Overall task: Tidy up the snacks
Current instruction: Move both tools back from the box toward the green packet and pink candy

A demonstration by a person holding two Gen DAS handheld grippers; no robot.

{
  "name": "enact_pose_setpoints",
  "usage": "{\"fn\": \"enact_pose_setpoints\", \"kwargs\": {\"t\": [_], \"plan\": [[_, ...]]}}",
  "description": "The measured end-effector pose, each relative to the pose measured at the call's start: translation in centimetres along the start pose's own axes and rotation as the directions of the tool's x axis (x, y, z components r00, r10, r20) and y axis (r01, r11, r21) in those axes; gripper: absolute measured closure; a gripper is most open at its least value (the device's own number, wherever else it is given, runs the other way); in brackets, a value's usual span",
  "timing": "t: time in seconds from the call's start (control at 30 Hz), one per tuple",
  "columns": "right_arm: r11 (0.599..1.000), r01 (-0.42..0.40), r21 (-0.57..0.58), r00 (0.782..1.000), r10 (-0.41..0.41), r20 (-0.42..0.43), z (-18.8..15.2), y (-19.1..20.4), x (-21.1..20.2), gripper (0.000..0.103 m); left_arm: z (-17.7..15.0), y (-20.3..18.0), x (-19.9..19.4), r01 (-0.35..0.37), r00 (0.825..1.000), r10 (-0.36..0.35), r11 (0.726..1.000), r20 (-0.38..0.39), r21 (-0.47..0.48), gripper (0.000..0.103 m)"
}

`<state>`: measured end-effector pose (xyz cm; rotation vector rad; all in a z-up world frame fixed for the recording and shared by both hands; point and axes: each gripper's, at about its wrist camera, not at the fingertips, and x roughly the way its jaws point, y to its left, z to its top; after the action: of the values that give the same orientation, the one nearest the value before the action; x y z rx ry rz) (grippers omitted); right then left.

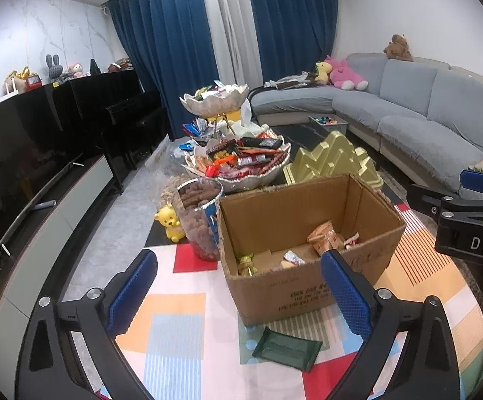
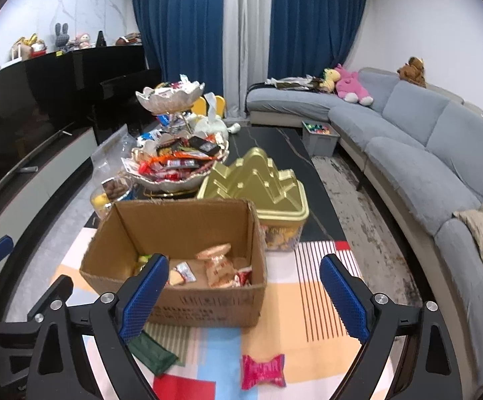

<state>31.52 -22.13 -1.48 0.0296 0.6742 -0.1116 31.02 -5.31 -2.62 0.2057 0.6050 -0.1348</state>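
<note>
The left gripper [image 1: 239, 295] hangs wide open and empty above the near edge of the patterned cloth [image 1: 174, 316]; the right gripper [image 2: 244, 296] is equally spread, holding nothing. Between and beyond them sits the open box [image 1: 308, 286], a few wrapped snacks [image 1: 328, 238] loose on its floor. A green packet [image 1: 286, 348] lies just near the box's front wall, and a pink candy [image 2: 263, 370] lies apart on bare cloth to the right. Farther off a jar [image 1: 199, 220] touches the box's left side, with a gold tin [image 2: 258, 186] on its far right and a heaped bowl [image 2: 174, 166] behind. A grey sofa [image 2: 424, 140] lines the right.
</note>
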Motion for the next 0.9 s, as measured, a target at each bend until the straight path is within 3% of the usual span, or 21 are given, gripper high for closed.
{"fn": "enact_pose_setpoints", "kwargs": {"t": [0.4,0.9], "plan": [[0.999,0.045,0.02,0.997,-0.044,-0.061,-4.0,-0.9,0.7,0.009,-3.0,-0.6,0.5,0.017,0.999,-0.017,1.0,-0.039,-0.001,0.003],[0.998,0.056,0.032,0.985,-0.05,-0.166,-9.5,-2.1,2.9,0.009,-8.0,-3.0,2.9,0.091,0.988,-0.088,0.996,-0.125,0.024,0.003]]}}
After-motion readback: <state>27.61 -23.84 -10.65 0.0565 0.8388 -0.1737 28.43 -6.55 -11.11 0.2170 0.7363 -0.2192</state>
